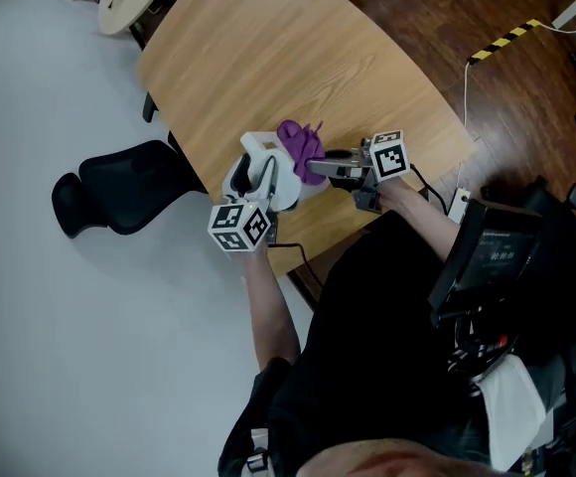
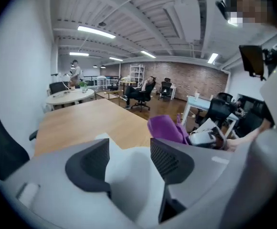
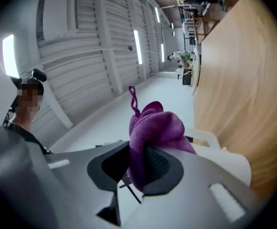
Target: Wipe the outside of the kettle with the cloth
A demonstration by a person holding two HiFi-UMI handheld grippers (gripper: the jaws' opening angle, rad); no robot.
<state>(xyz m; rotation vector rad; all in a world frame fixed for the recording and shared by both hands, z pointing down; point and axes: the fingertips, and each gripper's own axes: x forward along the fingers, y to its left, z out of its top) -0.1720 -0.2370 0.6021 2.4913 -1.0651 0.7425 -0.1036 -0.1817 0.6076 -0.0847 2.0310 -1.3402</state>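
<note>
the white kettle (image 1: 256, 149) is standing on the wooden table (image 1: 298, 58) close to the edge nearest the person, with the purple cloth (image 1: 300, 145) lying against its upper side. the right claw (image 1: 316, 167) is grasping a bunched fold of that cloth, while the left claw (image 1: 258, 179) is sitting released over the kettle, its jaws apart and the white body showing between the pads. a black chair (image 1: 119, 192) is standing on the pale floor just off the table's edge.

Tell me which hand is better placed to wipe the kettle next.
Right. The right tongs are shut on the purple cloth, close beside the white kettle. The left tongs carry no cloth and sit apart, with the kettle between them.
</note>
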